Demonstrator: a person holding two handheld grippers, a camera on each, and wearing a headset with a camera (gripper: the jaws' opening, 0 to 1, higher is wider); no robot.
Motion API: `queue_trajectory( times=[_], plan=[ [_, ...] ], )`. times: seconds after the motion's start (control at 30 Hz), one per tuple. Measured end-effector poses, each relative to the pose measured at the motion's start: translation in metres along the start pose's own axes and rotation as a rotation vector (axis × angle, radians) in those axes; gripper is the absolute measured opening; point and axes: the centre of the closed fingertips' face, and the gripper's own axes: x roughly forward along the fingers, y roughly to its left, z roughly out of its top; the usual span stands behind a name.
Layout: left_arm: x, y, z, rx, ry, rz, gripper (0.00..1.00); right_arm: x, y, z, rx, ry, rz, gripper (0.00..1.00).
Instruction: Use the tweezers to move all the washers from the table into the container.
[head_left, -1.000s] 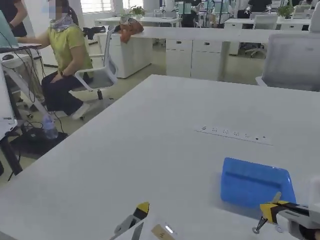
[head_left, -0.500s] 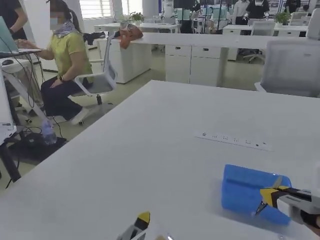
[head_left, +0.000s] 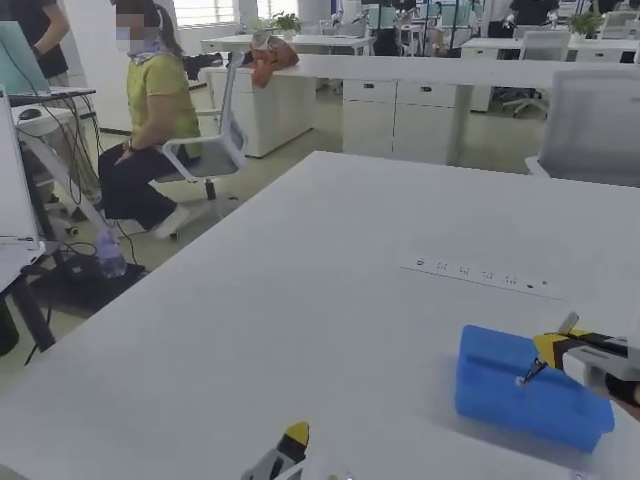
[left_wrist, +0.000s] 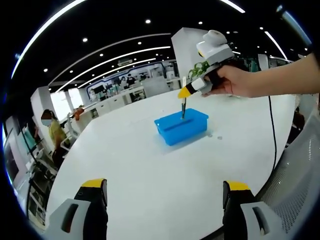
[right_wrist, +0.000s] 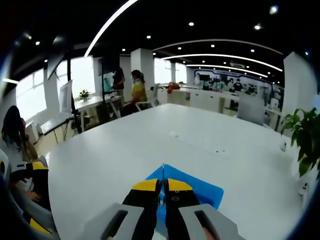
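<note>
R claw (right_wrist: 162, 186) pinched tight on tweezers (head_left: 529, 374), tips over blue container (head_left: 500, 392), L claw (left_wrist: 165, 185) wide apart, empty

**Head view.** The right gripper (head_left: 552, 347) is cut off by the right edge just behind its yellow jaw ends. The left gripper (head_left: 292, 440) is cut off by the bottom edge, with one yellow tip showing. The tips of the tweezers (head_left: 530, 372), just below the right gripper over the blue container (head_left: 500, 400), are too small to tell whether anything sits between them.

**Right gripper view.** The jaws hide the container's near part.
</note>
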Motion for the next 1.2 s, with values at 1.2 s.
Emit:
queue_trajectory(
  times=[1.2],
  plan=[
    [0.0,0.001,0.003,-0.009,-0.013,0.002,0.97,0.031,-0.004,-0.061,0.02,0.102,-0.025,0.01]
  ],
)
